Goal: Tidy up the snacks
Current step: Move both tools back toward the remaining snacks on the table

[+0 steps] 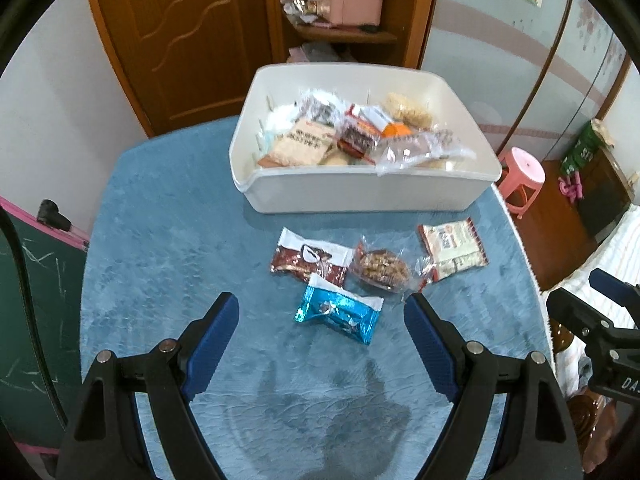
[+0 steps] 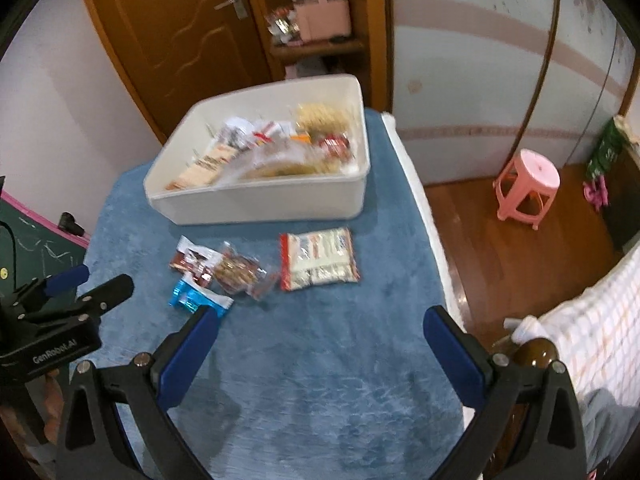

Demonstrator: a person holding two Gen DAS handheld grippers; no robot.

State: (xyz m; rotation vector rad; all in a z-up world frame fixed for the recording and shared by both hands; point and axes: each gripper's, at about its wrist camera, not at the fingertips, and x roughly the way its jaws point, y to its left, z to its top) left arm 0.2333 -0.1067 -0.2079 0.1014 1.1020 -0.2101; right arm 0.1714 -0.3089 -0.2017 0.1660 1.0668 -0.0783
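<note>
1. The white bin point(image 1: 360, 196) on the tabletop point(image 1: 168, 248) already holds many snacks.
2. Four packets remain outside, the blue packet point(image 1: 340, 314) nearest.
3. The left tool point(image 1: 320, 316) and right tool point(image 2: 320, 328) both stand open, holding nothing.

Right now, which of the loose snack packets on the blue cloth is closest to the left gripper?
The shiny blue packet, lying just ahead of the open left gripper. The brown-and-white packet, clear nut packet and red-edged white packet lie farther back, toward the bin.
</note>
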